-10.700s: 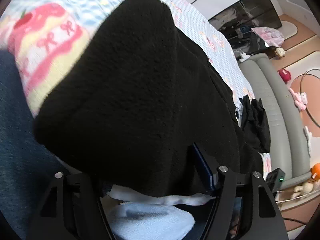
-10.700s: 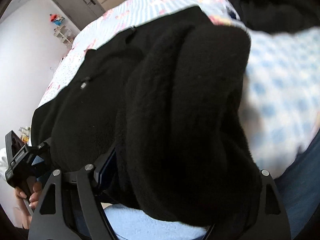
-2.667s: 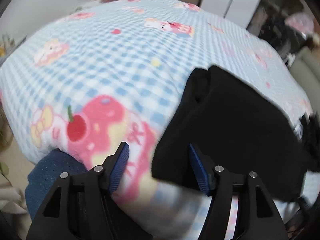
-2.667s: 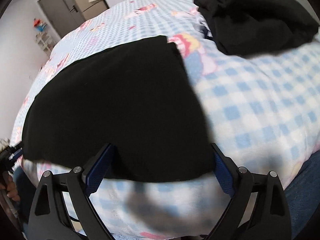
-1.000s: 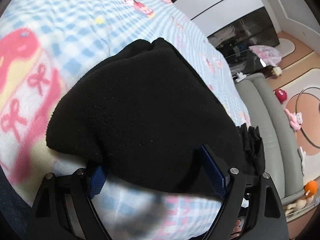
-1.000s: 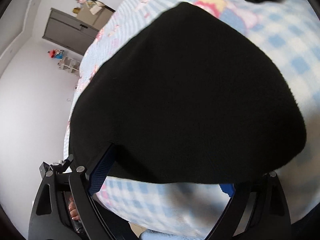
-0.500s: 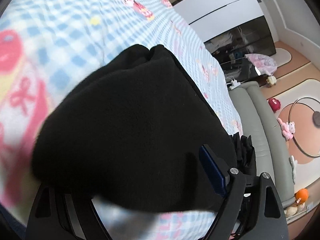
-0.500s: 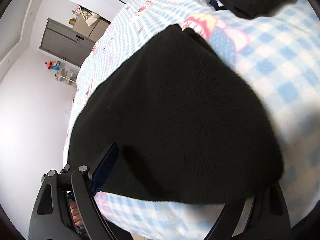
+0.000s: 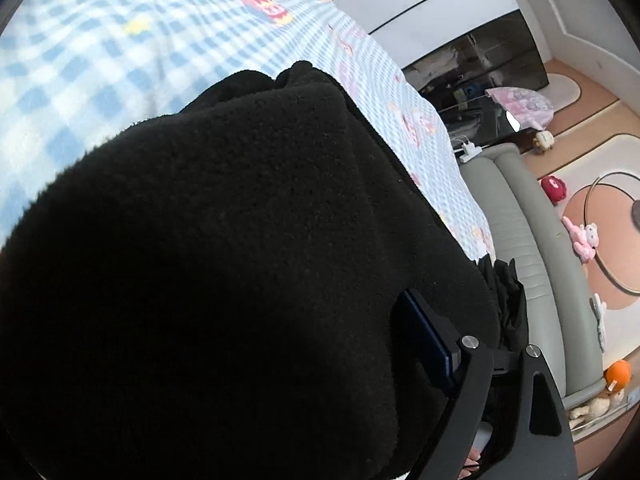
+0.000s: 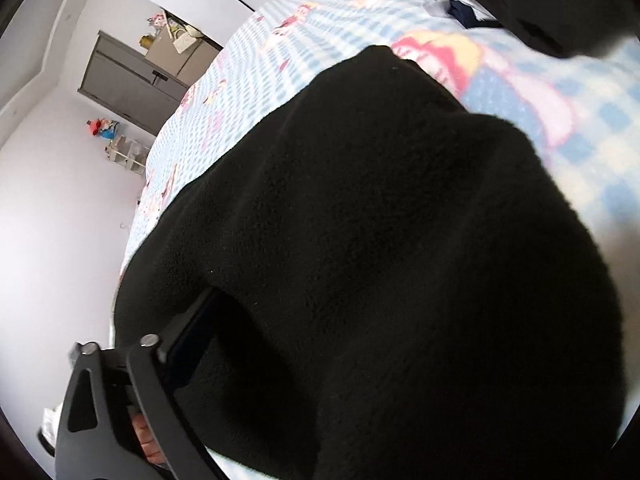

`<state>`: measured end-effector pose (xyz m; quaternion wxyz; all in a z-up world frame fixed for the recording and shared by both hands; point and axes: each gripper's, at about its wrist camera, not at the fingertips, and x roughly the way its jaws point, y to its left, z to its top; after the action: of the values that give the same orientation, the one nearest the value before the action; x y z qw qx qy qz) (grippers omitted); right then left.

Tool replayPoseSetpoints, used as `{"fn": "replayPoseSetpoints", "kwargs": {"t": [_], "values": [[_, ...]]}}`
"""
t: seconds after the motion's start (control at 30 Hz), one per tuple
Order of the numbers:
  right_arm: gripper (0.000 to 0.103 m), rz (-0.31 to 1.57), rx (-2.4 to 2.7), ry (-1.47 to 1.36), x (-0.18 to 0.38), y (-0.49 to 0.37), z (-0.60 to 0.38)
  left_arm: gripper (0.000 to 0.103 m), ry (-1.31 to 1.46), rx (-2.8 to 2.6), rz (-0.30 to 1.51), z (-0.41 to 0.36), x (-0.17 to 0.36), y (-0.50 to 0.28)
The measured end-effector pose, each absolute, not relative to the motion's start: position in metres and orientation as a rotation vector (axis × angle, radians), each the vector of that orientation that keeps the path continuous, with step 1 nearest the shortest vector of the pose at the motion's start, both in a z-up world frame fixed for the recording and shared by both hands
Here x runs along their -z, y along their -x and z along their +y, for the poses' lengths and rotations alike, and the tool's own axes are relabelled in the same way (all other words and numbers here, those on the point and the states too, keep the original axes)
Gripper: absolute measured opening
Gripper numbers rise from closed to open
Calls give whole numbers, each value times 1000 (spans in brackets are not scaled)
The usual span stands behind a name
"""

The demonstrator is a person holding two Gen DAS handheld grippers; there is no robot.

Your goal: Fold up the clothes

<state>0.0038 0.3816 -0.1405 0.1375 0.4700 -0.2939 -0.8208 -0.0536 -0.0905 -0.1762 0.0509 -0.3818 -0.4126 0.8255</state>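
A folded black fleece garment (image 9: pixel 224 240) lies on the blue checked blanket (image 9: pixel 100 40) and fills most of both views. My left gripper (image 9: pixel 296 320) has its jaws wide around the near end of the fleece. Only its right blue pad (image 9: pixel 424 344) shows, and the fleece covers the left finger. In the right wrist view the same fleece (image 10: pixel 380 220) bulges between the jaws of my right gripper (image 10: pixel 332 340), which are opening. Its left finger (image 10: pixel 188 340) sits at the fleece's edge and the right finger is hidden.
A pile of other dark clothes (image 10: pixel 540 0) lies further up the bed. A black garment (image 9: pixel 508 300) hangs at the bed's edge beside a grey padded bench (image 9: pixel 520 232). Toys (image 9: pixel 584 236) lie on the floor, and a dark cabinet (image 10: pixel 128 80) stands by the wall.
Both grippers have pushed further onto the fleece, which now looms larger and covers one finger of each. The right gripper's visible finger has swung outward.
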Motion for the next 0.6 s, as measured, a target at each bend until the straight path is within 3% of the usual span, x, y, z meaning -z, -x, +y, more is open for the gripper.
{"fn": "replayPoseSetpoints", "kwargs": {"t": [0.07,0.17,0.27,0.33,0.37,0.43,0.53,0.6], "values": [[103,-837,2388,-1350,138,-3,380,87,1199,-2545,-1244,-88,172,59],[93,-820,2369,-1342,126,12,360,91,1260,-2579,-1193,-84,161,76],[101,-847,2304,-1366,127,23,363,90,1242,-2630,-1152,-79,156,85],[103,-859,2279,-1387,135,35,360,68,1247,-2699,-1035,-67,146,83],[101,-853,2288,-1390,133,37,359,63,1255,-2749,-941,-59,134,81],[65,-862,2316,-1336,118,34,360,49,1246,-2846,-719,-40,106,76],[42,-827,2386,-1247,85,29,367,45,1177,-2899,-488,-15,61,72],[40,-858,2408,-1193,66,26,374,44,1120,-2903,-396,-1,32,70]]}}
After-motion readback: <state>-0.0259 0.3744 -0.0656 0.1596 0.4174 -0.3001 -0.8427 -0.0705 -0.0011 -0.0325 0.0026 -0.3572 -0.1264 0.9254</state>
